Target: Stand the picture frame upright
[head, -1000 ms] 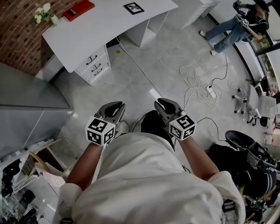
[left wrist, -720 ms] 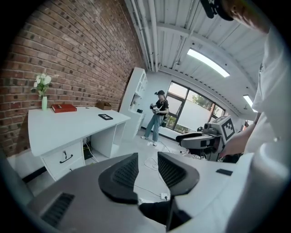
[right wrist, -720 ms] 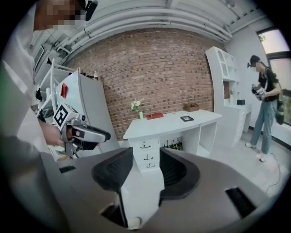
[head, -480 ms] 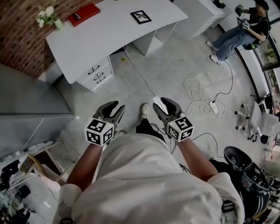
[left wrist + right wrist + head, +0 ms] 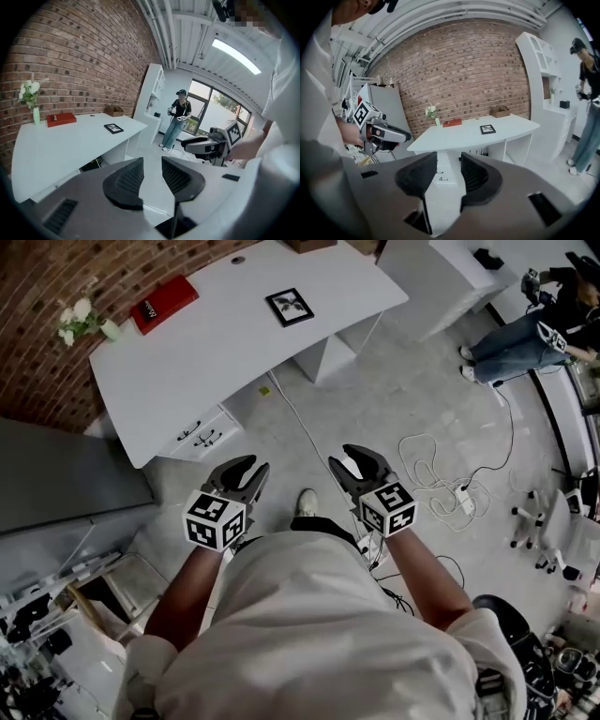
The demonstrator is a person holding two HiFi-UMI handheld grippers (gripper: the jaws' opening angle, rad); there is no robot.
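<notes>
The black picture frame (image 5: 289,307) lies flat on the white desk (image 5: 206,352), toward its right end; it also shows as the frame (image 5: 114,128) in the left gripper view and the frame (image 5: 488,129) in the right gripper view. Both grippers hang over the floor, well short of the desk. My left gripper (image 5: 246,468) (image 5: 152,161) is open after a wide opening that eased in slightly, with nothing between its jaws. My right gripper (image 5: 353,457) (image 5: 449,157) has just been opening and is open and empty.
A red book (image 5: 165,304) and a vase of white flowers (image 5: 80,320) sit at the desk's left end, against the brick wall. Drawers (image 5: 202,432) stand under the desk. Cables (image 5: 431,465) trail over the floor at right. Another person (image 5: 525,329) stands far right. A grey cabinet (image 5: 66,484) is at left.
Both grippers' jaws went from nearly closed to open. The person has walked forward, so the desk and picture frame sit nearer and lower in the head view.
</notes>
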